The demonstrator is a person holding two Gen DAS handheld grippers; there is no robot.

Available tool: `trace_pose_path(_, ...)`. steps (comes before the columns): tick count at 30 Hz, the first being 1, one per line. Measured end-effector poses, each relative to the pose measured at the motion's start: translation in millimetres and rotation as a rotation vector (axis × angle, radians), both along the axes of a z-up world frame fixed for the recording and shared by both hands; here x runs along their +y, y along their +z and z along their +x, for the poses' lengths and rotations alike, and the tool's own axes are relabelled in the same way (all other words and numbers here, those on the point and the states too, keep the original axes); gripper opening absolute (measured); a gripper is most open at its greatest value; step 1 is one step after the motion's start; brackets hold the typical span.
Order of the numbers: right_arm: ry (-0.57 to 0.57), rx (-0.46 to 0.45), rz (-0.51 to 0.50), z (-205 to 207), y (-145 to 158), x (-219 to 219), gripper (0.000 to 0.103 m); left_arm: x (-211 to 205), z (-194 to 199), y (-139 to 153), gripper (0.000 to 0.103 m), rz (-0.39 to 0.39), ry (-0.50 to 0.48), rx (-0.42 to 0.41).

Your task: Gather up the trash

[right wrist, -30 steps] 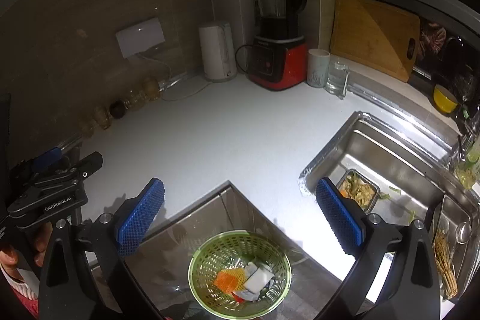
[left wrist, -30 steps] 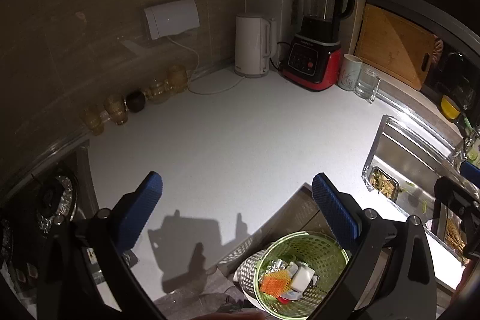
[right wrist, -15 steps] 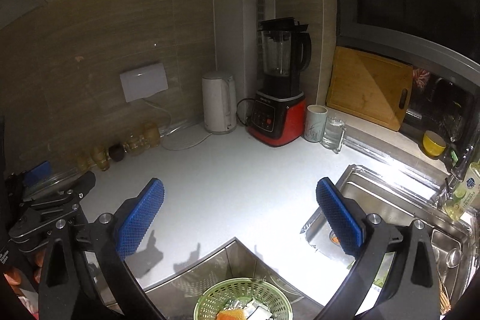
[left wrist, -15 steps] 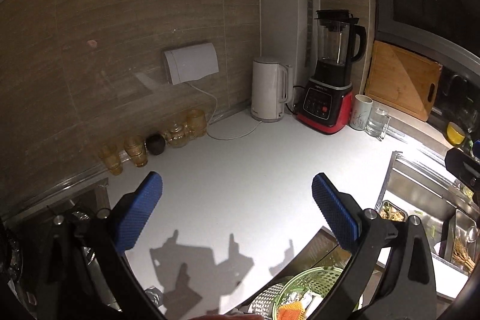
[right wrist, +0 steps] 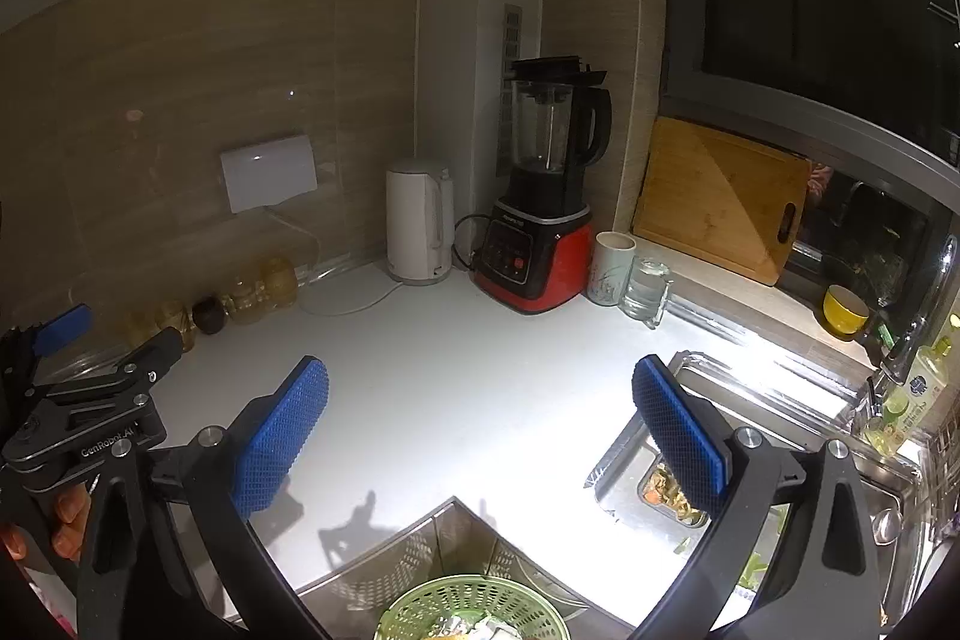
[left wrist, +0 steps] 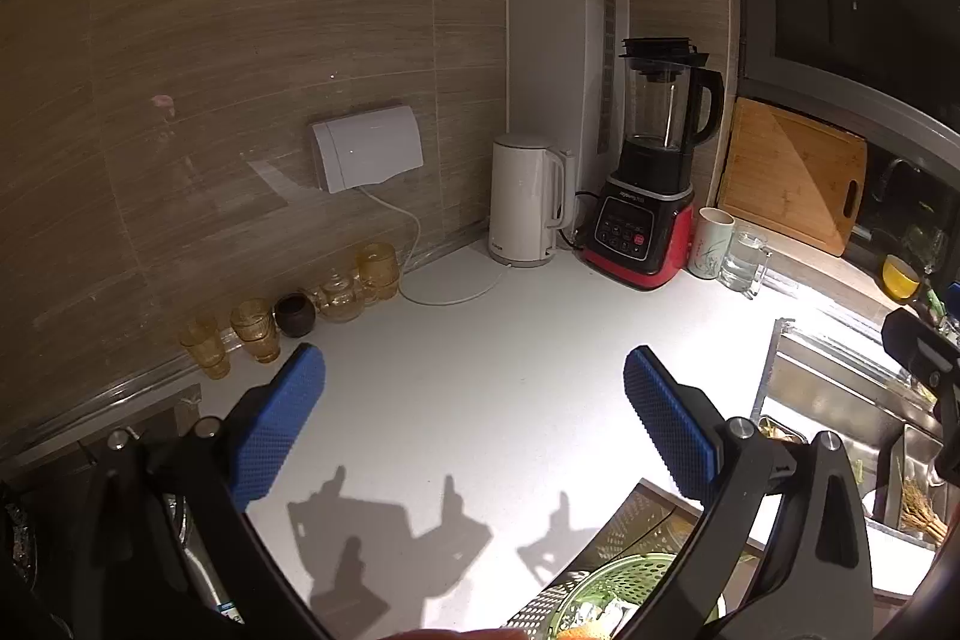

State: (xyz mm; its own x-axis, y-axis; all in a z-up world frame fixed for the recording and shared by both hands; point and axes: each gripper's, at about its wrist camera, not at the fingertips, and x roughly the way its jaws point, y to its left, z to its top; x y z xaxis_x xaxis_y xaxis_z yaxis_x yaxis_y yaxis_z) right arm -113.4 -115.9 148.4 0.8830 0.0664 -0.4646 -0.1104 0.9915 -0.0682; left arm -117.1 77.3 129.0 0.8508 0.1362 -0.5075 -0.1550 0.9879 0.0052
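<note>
Above the white counter (right wrist: 456,400), with the sink (right wrist: 774,466) at its right end, both the left gripper (left wrist: 474,430) and right gripper (right wrist: 480,430) hang spread wide, empty, the green trash basket (right wrist: 474,613) just below its front edge.

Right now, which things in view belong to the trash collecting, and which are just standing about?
Job:
green basket holding scraps
container of food scraps in the sink
left gripper and right gripper, both open and empty

Standing about:
kettle
blender
cutting board
amber glasses
mug
</note>
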Motion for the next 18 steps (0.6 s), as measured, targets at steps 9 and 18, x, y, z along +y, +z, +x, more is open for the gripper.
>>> trace_pose_path(9,0.001,0.003,0.003,1.4,-0.8,0.9,0.101,-2.9,1.3,-0.8,0.095,-0.006,-0.009,0.005)
trace_pose_path(18,0.000,0.009,0.007,3.6,-2.9,3.2,0.101,-2.9,4.9,-3.1,0.095,-0.002,-0.029,0.022)
